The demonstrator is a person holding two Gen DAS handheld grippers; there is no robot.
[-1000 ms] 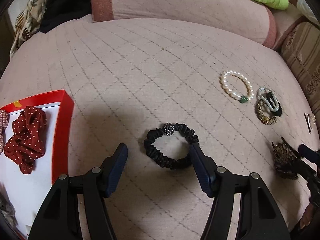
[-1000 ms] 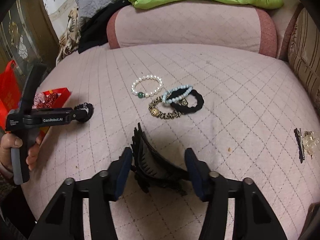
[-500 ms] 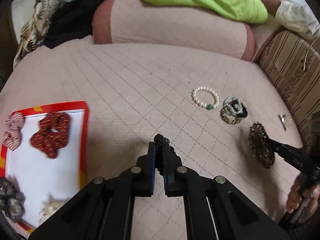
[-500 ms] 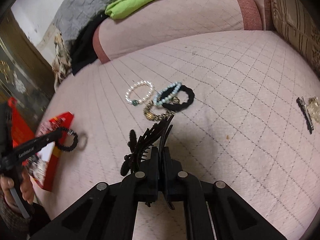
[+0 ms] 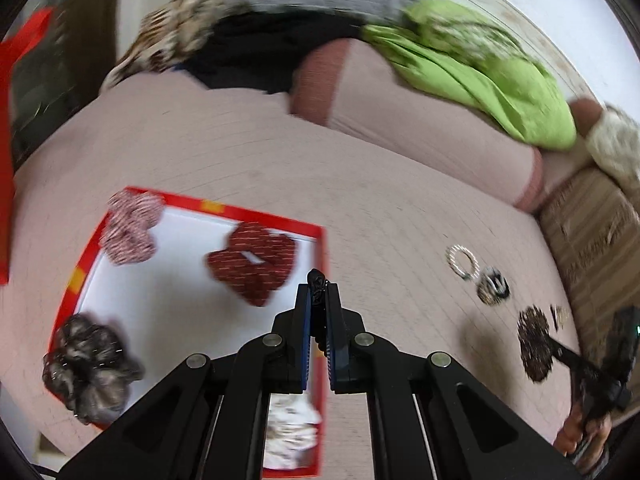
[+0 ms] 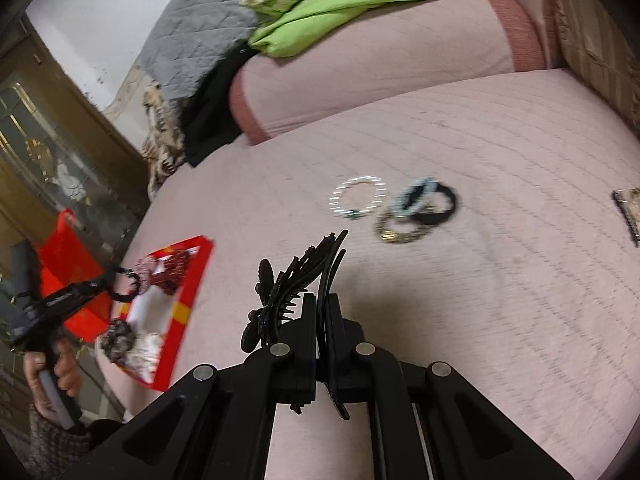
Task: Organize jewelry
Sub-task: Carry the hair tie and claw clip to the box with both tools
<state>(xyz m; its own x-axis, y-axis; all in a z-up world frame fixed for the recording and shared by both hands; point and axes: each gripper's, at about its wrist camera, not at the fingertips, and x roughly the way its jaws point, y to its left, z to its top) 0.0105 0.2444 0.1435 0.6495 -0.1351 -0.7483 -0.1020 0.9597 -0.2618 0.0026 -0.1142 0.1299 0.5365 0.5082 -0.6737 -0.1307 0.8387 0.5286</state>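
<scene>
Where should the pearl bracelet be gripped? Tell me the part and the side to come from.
On the pearl bracelet, pinch the arc farthest from the bracelet pile, coming from above, one jaw inside the loop, one outside. It lies flat on the bedcover, so a side approach would likely find nothing to catch.

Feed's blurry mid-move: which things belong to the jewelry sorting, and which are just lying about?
Job: black scrunchie in left gripper; hair claw in right gripper; red tray; pearl bracelet; bangle pile.

Lying about: green cloth; grey quilt; red bag.
</scene>
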